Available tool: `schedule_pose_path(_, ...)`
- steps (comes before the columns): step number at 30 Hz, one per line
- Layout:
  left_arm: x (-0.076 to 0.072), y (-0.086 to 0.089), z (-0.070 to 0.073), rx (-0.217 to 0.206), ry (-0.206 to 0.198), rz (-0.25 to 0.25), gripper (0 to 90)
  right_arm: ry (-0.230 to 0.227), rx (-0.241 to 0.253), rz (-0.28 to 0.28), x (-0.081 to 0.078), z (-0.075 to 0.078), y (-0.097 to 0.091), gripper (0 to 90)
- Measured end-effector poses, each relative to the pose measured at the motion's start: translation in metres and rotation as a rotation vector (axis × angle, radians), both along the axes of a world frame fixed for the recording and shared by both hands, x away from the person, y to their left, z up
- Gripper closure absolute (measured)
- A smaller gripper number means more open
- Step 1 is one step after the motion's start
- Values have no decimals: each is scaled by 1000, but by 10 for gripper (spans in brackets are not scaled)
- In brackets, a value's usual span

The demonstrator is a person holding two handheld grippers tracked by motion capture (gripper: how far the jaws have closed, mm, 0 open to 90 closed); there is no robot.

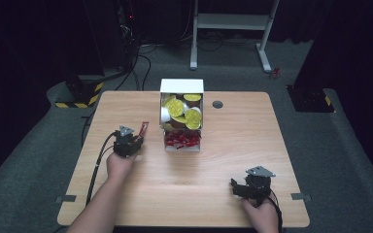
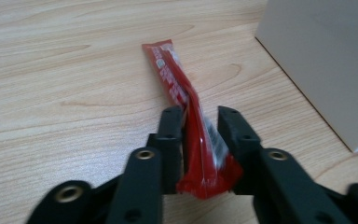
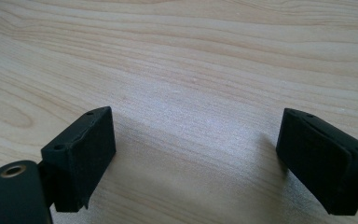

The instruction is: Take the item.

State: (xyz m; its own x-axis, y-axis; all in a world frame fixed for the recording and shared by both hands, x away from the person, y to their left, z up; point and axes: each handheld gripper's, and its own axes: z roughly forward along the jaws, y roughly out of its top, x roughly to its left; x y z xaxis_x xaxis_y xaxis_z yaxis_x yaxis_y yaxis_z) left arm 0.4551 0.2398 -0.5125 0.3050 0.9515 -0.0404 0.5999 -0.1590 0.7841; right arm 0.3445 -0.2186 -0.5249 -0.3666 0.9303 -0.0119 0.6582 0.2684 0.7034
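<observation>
While the left gripper (image 2: 199, 122) pinched a red sachet (image 2: 186, 112) at the white box's (image 1: 181, 87) nine o'clock, the right gripper's (image 3: 193, 158) fingers stood wide apart over bare counter (image 3: 177, 56).

A light wooden rectangular surface (image 1: 252, 145) carries a white cardboard box (image 1: 181, 86) near its far middle, filled with yellow-lidded round cups (image 1: 184, 111) and red sachets (image 1: 181, 141)

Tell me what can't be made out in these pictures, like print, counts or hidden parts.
- Red sachet: its print is blurred in the left gripper view, and the left tongs cover its lower sides.
- White box: in the high view, the yellow-lidded cups and red packets overlap, too small to count.
- Box side: cut off by the frame edge.
</observation>
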Motion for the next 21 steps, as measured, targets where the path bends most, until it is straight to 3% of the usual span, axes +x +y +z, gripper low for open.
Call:
schedule_pose_path(9,-7,4,12,-25,-16,5,440,0,0,0,0,0,0,116)
schedule_pose_path(21,-30,20,27,-54,-24,-26,378,0,0,0,0,0,0,116)
